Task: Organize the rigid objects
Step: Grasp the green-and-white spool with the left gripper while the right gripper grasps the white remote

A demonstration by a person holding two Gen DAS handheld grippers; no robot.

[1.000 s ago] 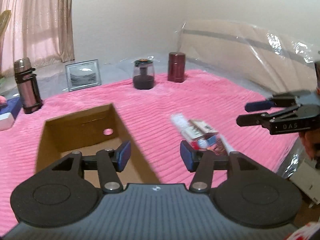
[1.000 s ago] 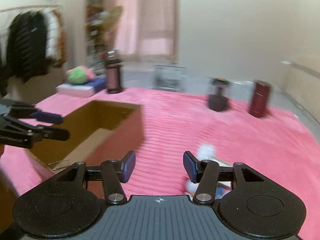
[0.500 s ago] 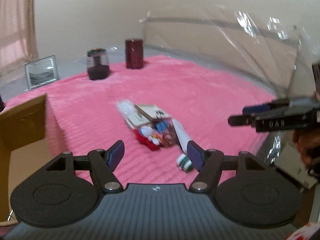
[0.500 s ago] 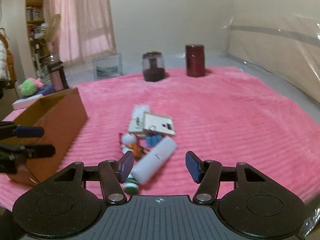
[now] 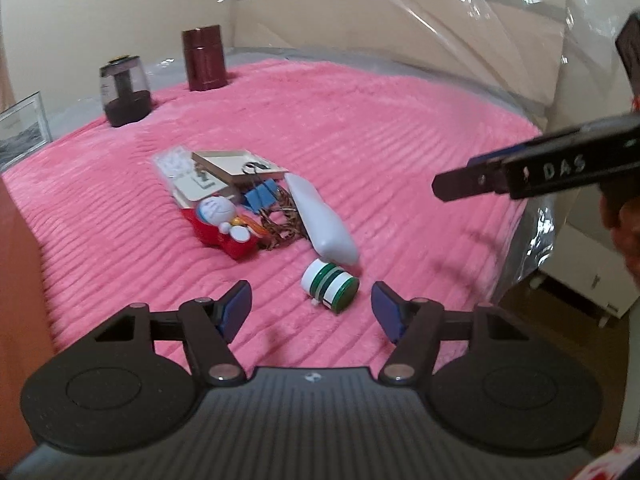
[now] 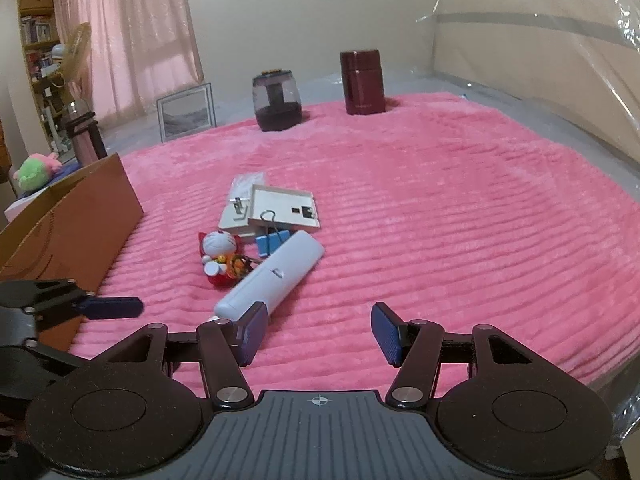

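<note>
A small pile lies on the pink blanket point(image 5: 360, 120): a white case point(image 5: 326, 224), a green-and-white roll point(image 5: 330, 285), a cat figurine point(image 5: 218, 216), blue clips point(image 5: 260, 196) and a flat beige box point(image 5: 236, 164). My left gripper point(image 5: 310, 312) is open, just short of the roll. My right gripper point(image 6: 316, 332) is open, its left finger beside the near end of the white case point(image 6: 276, 272). The figurine point(image 6: 218, 248) and the beige box point(image 6: 284, 210) show there too.
An open cardboard box point(image 6: 72, 224) stands left of the pile. A dark jar point(image 6: 276, 100), a maroon canister point(image 6: 362, 82), a picture frame point(image 6: 186, 112) and a flask point(image 6: 84, 136) stand at the far edge. Plastic sheeting point(image 5: 460, 32) covers the headboard on the right.
Both grippers have swung right from the cardboard box to the pile and come closer to it. Both stay open.
</note>
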